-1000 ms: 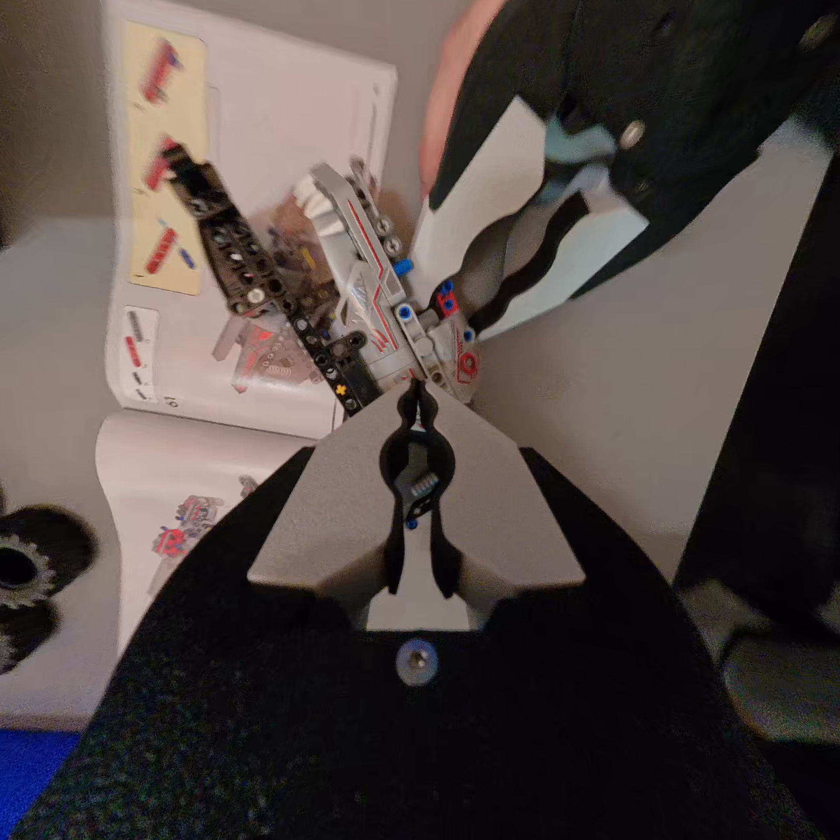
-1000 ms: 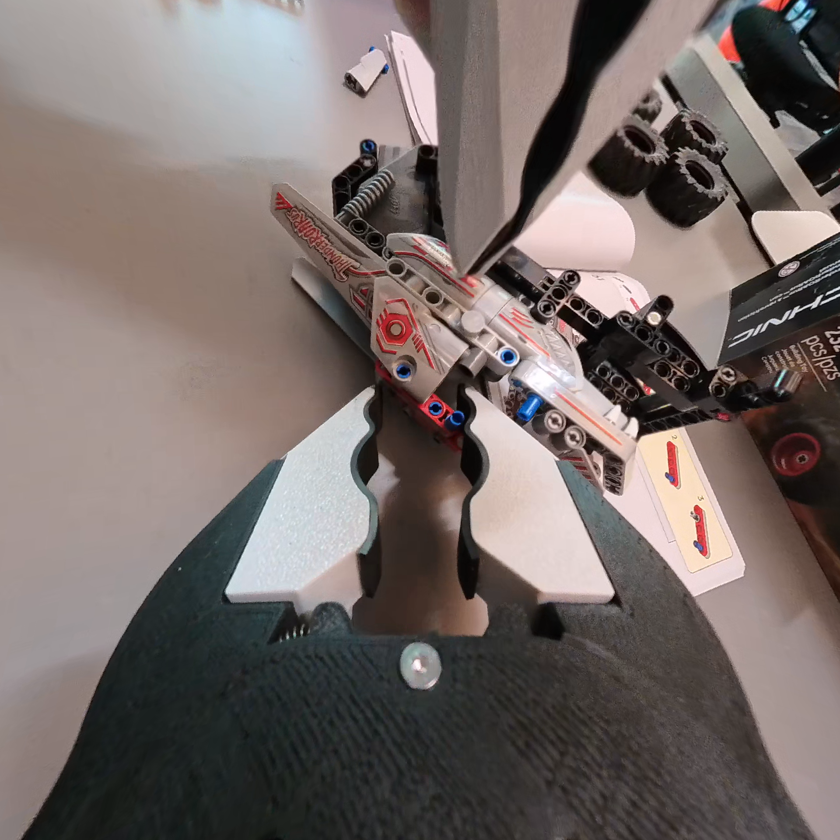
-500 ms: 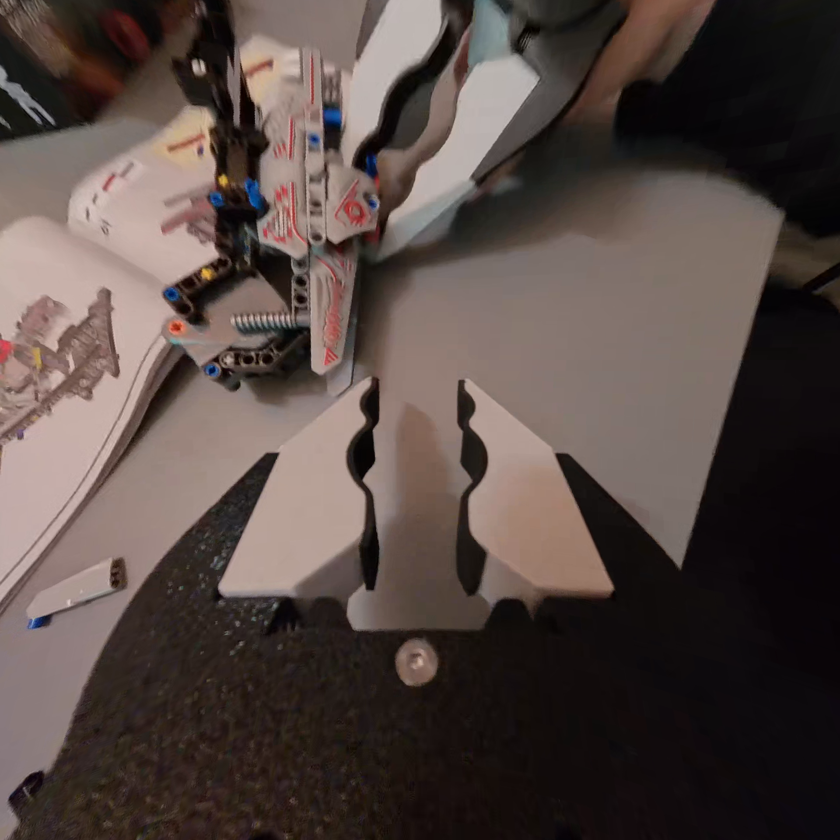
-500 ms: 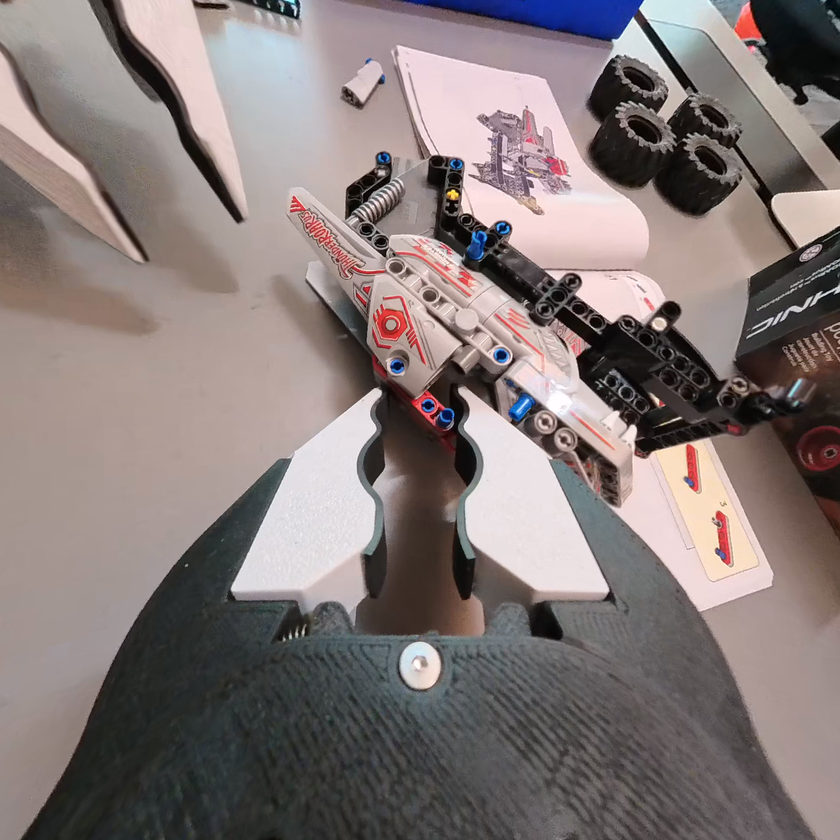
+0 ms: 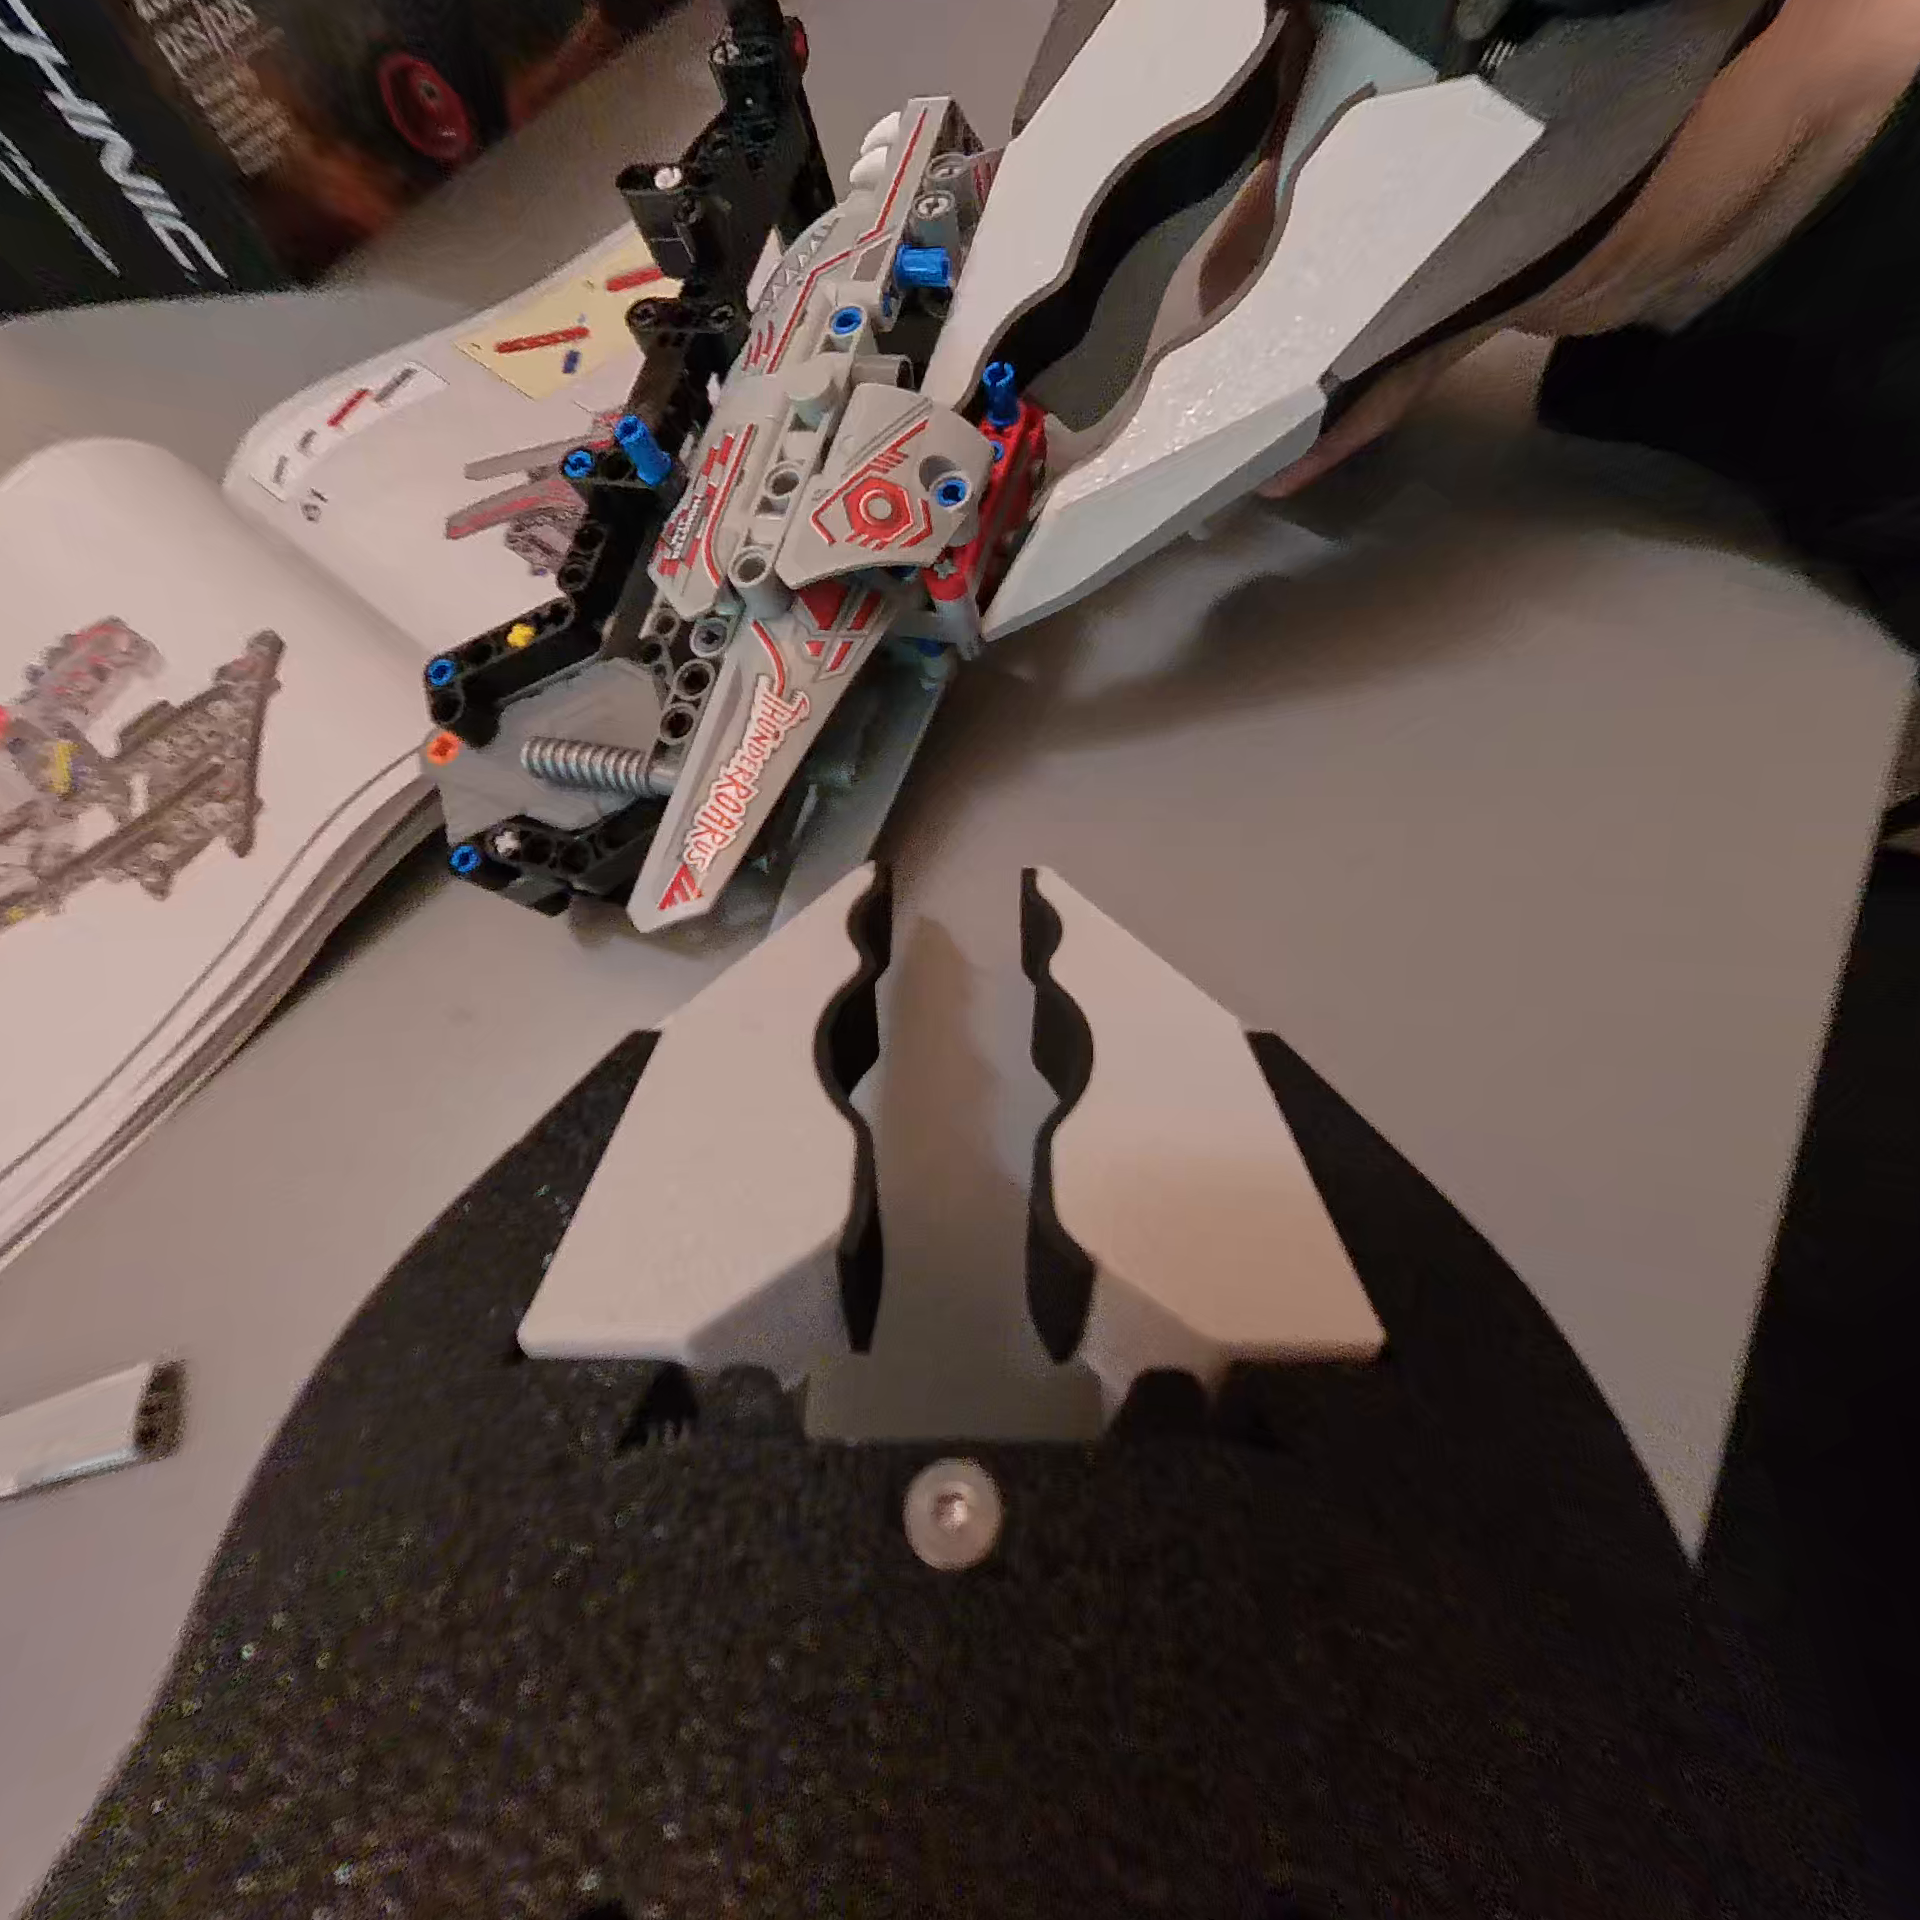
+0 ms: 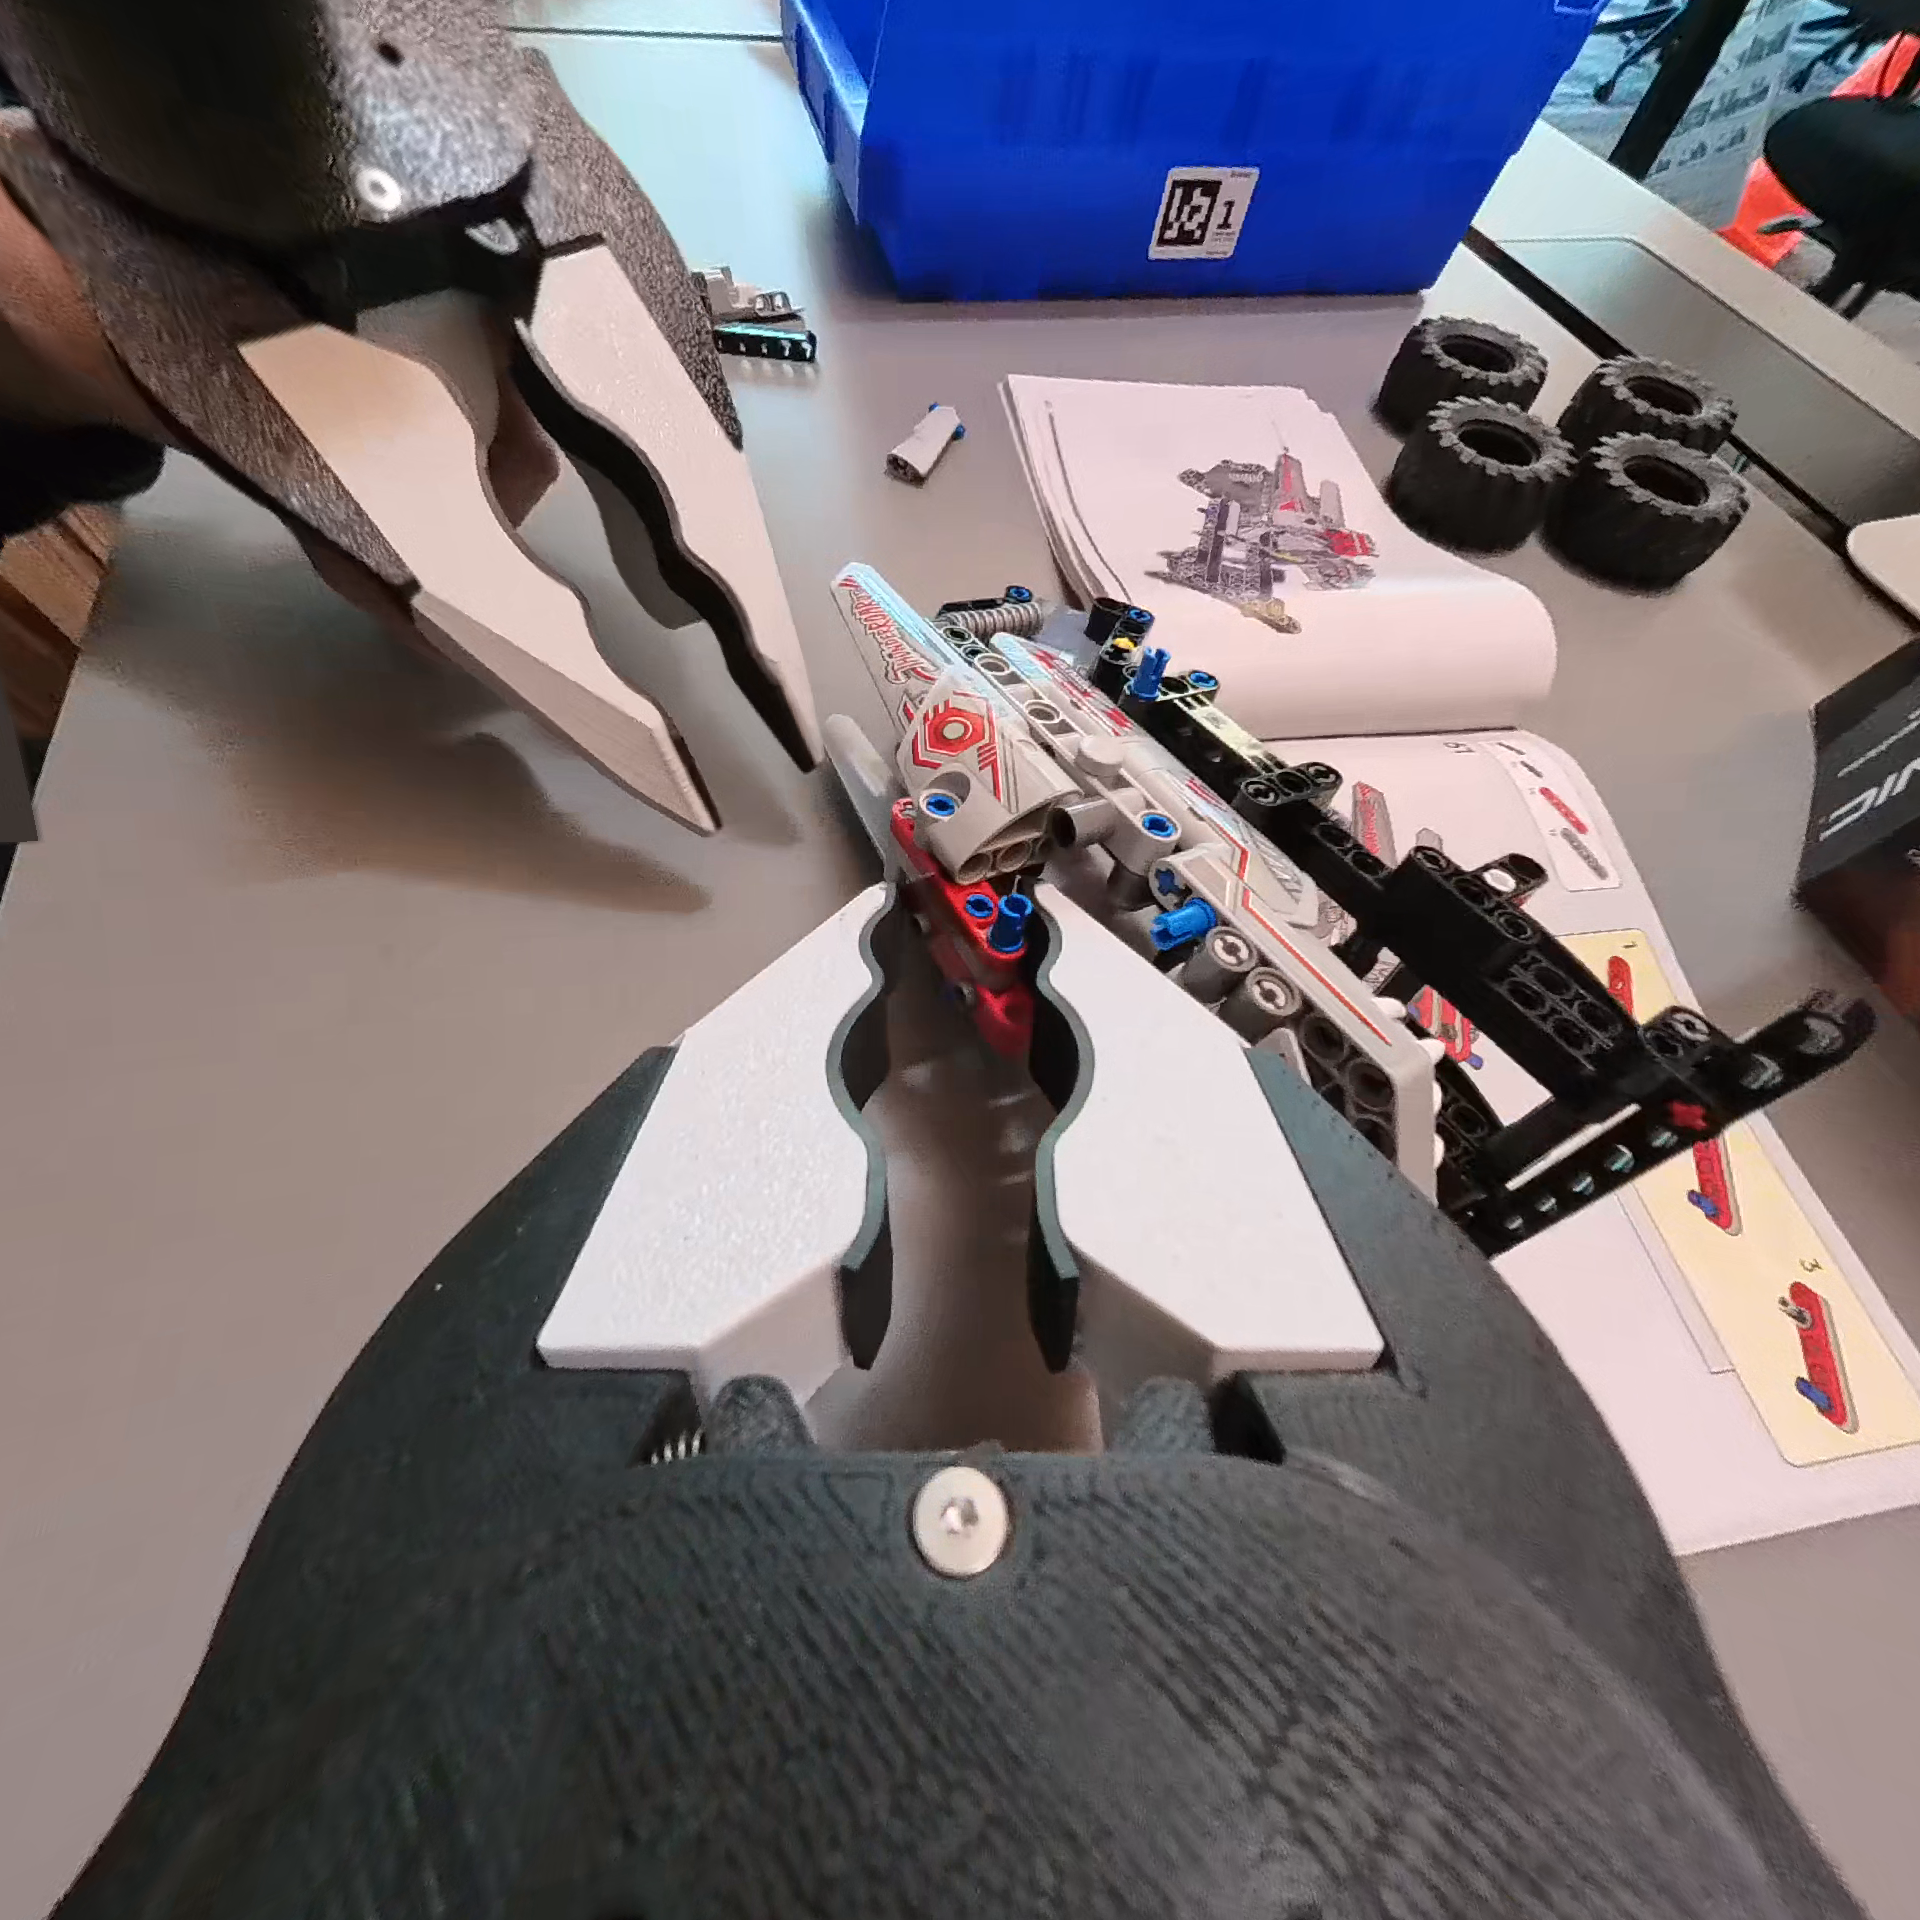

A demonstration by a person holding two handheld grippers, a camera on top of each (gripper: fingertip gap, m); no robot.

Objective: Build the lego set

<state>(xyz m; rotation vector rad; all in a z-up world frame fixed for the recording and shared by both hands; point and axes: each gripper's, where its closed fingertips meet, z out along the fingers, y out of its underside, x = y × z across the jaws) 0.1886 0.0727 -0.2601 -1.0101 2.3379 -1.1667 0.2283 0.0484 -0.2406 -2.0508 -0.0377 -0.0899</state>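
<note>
The part-built lego model (image 5: 790, 540), grey with red markings and black beams, lies on the grey table, partly on the open instruction booklet (image 5: 156, 727). My right gripper (image 6: 964, 894) is closed on the model's red end block (image 6: 977, 956), with a finger on each side. It shows in the left wrist view (image 5: 987, 509) at the model's right side. My left gripper (image 5: 954, 873) is open and empty, just short of the model's pointed grey panel. In the right wrist view the left gripper (image 6: 756, 792) hovers left of the model (image 6: 1122, 821).
A blue bin (image 6: 1143, 135) stands at the back. Several black tyres (image 6: 1558, 468) sit right of the booklet (image 6: 1278, 540). A dark box (image 6: 1870, 769) is at the right edge. A small grey piece (image 6: 920, 447) and a black beam (image 6: 764, 343) lie behind the model. Another grey piece (image 5: 83, 1434) lies at my left. Tip to tip, the grippers are about 6 cm apart. My left gripper's tips are some 15 cm from the grey piece (image 5: 83, 1434). It turns up in the right wrist view (image 6: 910, 446) as well.
My left gripper was shut with its tips against the model; it has opened and drawn back to the model's pointed end. The right gripper has stayed on the red end.
</note>
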